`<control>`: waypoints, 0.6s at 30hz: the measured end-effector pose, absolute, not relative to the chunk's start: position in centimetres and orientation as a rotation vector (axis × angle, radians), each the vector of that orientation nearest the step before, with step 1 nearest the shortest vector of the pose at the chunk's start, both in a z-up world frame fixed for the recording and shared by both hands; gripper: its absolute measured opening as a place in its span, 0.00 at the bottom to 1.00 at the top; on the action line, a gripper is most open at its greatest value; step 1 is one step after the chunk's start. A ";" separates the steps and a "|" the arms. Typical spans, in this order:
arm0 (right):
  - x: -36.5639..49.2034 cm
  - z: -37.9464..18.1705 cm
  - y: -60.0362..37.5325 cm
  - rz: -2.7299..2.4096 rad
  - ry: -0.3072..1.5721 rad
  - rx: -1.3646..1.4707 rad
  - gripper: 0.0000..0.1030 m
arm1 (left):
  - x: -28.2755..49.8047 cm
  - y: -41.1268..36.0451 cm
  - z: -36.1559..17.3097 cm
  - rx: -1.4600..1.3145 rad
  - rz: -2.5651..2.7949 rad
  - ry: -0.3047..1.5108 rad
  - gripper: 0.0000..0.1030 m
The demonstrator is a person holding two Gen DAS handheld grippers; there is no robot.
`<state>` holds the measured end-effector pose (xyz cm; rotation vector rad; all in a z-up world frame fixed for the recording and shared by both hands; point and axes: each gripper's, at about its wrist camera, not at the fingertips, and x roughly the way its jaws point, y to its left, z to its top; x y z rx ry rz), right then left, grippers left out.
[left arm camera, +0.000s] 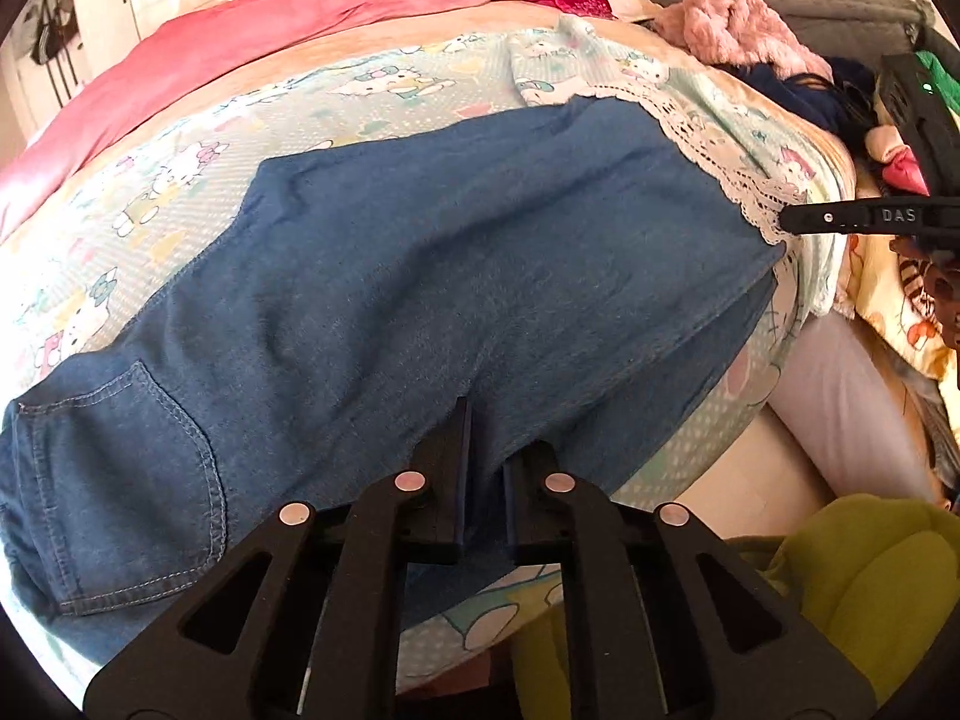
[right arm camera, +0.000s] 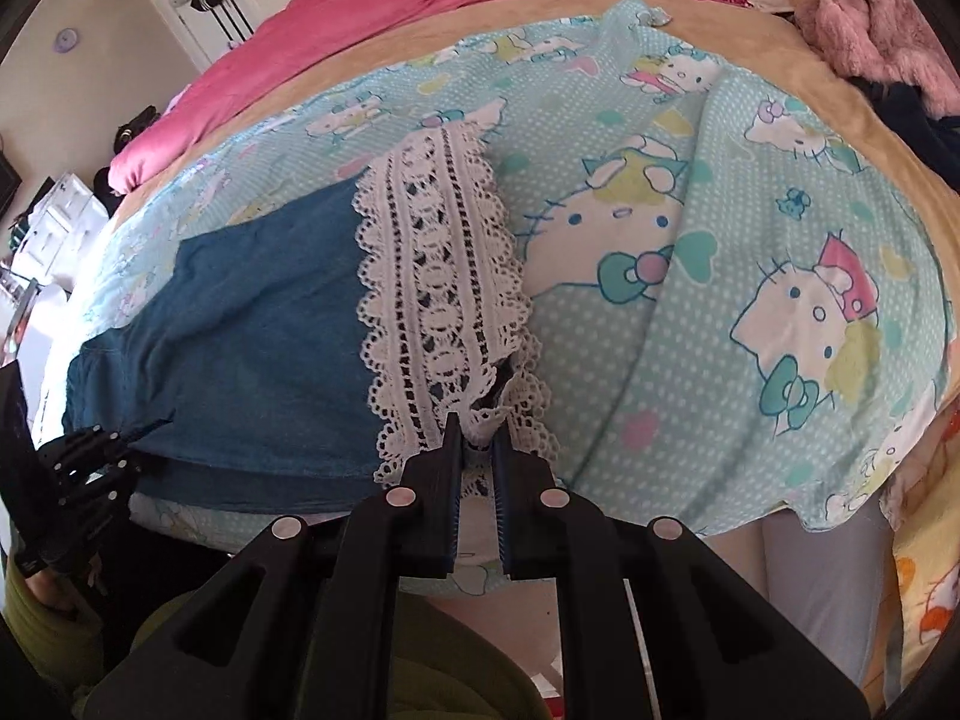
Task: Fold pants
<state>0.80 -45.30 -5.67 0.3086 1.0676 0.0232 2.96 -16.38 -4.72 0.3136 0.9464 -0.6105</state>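
Blue denim pants (left arm camera: 450, 252) lie flat across a cartoon-cat sheet (left arm camera: 360, 96) on a bed, with a back pocket (left arm camera: 132, 468) at the near left. My left gripper (left arm camera: 495, 438) is shut on the denim at its near edge, where the cloth is pinched between the fingers. In the right wrist view, the pants (right arm camera: 252, 324) end in a white lace hem (right arm camera: 438, 300). My right gripper (right arm camera: 480, 429) is shut on the near corner of that lace. Each gripper shows in the other's view: the right gripper (left arm camera: 792, 219) at the lace, the left gripper (right arm camera: 150, 426) at the denim edge.
A pink blanket (left arm camera: 240, 42) covers the far side of the bed. A fluffy pink garment (left arm camera: 738, 24) and a pile of dark and coloured clothes (left arm camera: 840, 102) lie at the right. The person's yellow-green sleeve (left arm camera: 858, 588) is close below. The bed edge (right arm camera: 810, 570) runs just under the grippers.
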 end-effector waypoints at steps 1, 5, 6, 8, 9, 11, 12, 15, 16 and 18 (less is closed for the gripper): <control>0.7 -5.8 -45.3 0.017 1.074 0.308 0.09 | 2.8 -16.3 -4.7 0.316 -0.611 0.946 0.05; 0.3 -4.7 -45.5 0.011 1.064 0.271 0.09 | 2.1 -16.1 -4.6 0.321 -0.618 0.943 0.06; 0.5 -4.9 -45.6 0.008 1.068 0.267 0.09 | 2.0 -16.2 -4.7 0.325 -0.622 0.941 0.06; 0.7 -5.7 -45.7 -0.005 1.094 0.275 0.09 | 1.9 -16.4 -5.0 0.340 -0.623 0.939 0.06; 0.7 -6.2 -45.8 -0.013 1.110 0.291 0.09 | 1.9 -16.4 -5.1 0.343 -0.622 0.939 0.06; 0.5 -6.1 -45.7 -0.015 1.113 0.282 0.09 | 1.7 -16.4 -5.0 0.338 -0.626 0.941 0.06; 0.5 -6.0 -45.7 -0.016 1.113 0.274 0.09 | 1.7 -16.4 -5.0 0.336 -0.632 0.942 0.07; 0.6 -6.0 -45.9 -0.026 1.125 0.267 0.09 | 1.4 -16.4 -5.1 0.345 -0.642 0.937 0.07; 0.7 -6.3 -45.9 -0.029 1.146 0.265 0.14 | 1.3 -16.5 -5.1 0.347 -0.641 0.936 0.07; 0.6 -5.9 -46.2 -0.070 1.142 0.265 0.34 | 1.3 -16.3 -5.1 0.331 -0.648 0.941 0.07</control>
